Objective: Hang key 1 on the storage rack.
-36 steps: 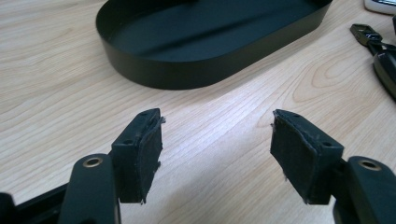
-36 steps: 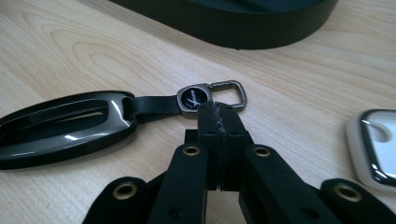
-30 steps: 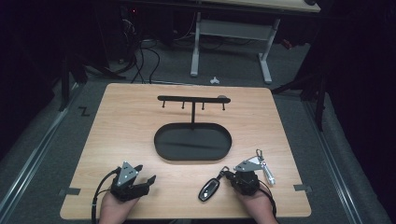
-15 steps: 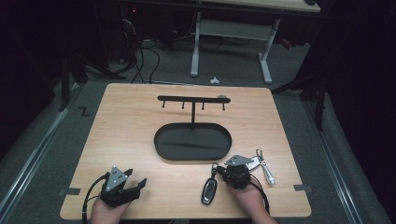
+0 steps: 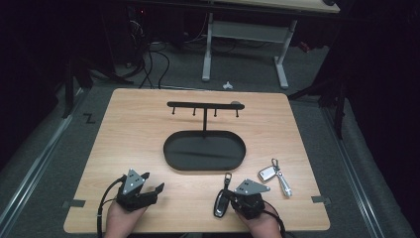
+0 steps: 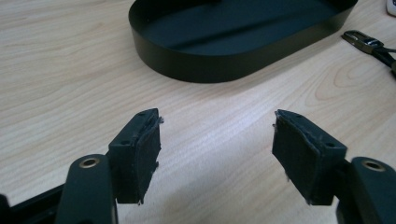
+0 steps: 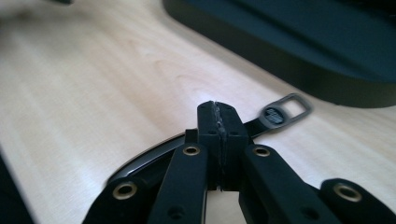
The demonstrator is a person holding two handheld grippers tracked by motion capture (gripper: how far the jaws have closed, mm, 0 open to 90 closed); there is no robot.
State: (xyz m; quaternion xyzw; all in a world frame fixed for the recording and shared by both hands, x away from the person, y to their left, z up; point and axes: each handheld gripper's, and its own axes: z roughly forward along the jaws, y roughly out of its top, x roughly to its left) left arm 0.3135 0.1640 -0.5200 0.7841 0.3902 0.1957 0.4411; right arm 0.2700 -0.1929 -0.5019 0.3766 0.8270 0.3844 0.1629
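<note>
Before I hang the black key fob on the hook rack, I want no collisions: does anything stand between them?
Yes. The black oval tray lies between the black key fob and the hook rack, whose post rises from it.

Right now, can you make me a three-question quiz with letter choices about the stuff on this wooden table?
1. Where does the black car key fob lie?
A. inside the tray
B. on the table beside the right gripper
C. hanging from the rack

2. How many small pegs hang under the black metal rack bar?
A. two
B. four
C. seven

3. How do the left gripper jaws stand?
A. wide apart
B. pressed together
C. clamped on a key

Answers: 1 B, it lies on bare wood outside the black oval tray. 2 B, four pegs show. 3 A, table shows between its pads.
</note>
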